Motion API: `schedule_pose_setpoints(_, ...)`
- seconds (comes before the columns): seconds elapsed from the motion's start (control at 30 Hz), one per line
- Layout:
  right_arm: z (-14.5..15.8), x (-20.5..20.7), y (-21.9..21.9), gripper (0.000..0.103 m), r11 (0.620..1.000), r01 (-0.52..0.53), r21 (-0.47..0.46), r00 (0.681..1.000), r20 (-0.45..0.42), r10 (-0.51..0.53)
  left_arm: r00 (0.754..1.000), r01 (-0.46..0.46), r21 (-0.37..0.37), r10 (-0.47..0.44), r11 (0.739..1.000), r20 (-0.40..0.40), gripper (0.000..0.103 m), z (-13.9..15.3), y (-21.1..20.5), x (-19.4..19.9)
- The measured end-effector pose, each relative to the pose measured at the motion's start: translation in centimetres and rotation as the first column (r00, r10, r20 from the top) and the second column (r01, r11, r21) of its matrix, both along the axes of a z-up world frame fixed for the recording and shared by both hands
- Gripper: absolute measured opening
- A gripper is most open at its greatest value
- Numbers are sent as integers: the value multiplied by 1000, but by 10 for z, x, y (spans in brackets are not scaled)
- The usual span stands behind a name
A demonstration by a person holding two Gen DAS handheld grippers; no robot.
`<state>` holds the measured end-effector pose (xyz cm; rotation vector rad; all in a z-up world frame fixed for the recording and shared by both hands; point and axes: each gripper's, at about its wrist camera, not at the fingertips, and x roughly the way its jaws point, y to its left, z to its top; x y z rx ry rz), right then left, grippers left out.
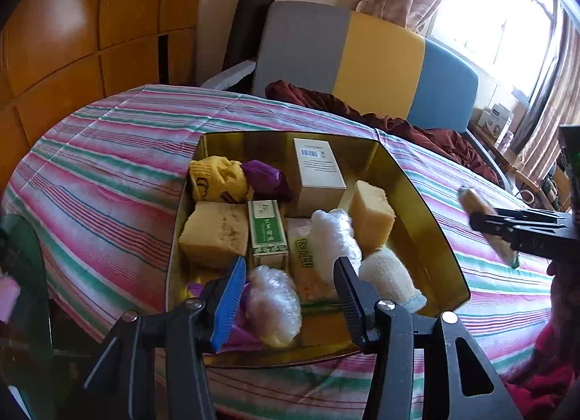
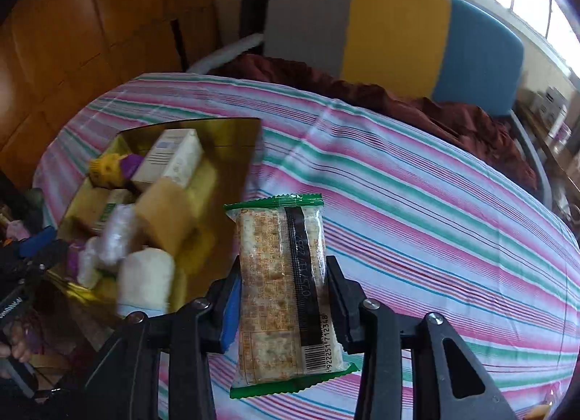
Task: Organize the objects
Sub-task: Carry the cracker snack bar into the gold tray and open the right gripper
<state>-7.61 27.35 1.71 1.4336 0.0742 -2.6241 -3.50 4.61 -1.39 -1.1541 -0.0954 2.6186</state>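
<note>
**Snack packet lifted, tin waiting to its left**

Over the striped bedspread (image 2: 417, 202), my right hand-held gripper (image 2: 284, 296) is pinching a clear snack packet (image 2: 279, 286) with green sealed ends, the pads pressing on its long sides about halfway down. I hold it lengthwise along the fingers, barcode seam up, probably so that it can slide into the tin flat beside the other packets. The gripper tilts steeply down, and the packet hangs clear of the cloth.

The gold tin (image 1: 424, 210) sits toward the bed's left edge, already crowded: sponge blocks (image 1: 214, 235), a green box (image 1: 267, 231), a white carton (image 1: 319, 173), wrapped rolls, a yellow cloth (image 1: 217, 181). Bare floor shows along its right wall, which I judge the likeliest slot.

My left hand-held gripper (image 1: 286, 293) angles down over the tin's near edge, jaws spread, with a bubble-wrapped bundle (image 1: 272, 300) between them. I cannot tell whether the pads touch it; it looks unpressed.
</note>
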Motion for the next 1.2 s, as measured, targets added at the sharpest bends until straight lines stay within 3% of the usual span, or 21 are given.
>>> schedule_pose_setpoints(0.17, -20, -16, -52, 41, 997, -38, 67, 997, 66, 33, 999, -33, 20, 33, 999, 15, 53, -4, -19, 3)
schedule_pose_setpoints(0.47, -47, -45, -80, 41, 971, -4, 240, 991, 132, -29, 998, -48, 53, 47, 997, 30, 53, -10, -33, 4)
schedule_pose_setpoints(0.73, -64, -50, -82, 41, 986, 4, 167, 986, 162, -31, 997, -75, 37, 75, 996, 7, 58, -7, -37, 5)
schedule_pose_setpoints(1.07, -79, -53, -77, 41, 990, 28, 135, 989, 138, -47, 993, -101, -64, 96, 993, -73, 69, 2, -29, 13)
schedule_pose_setpoints(1.2, -80, -54, -76, 46, 993, 23, 119, 990, 133, -39, 992, -104, -81, 97, 991, -83, 75, 4, -27, 14)
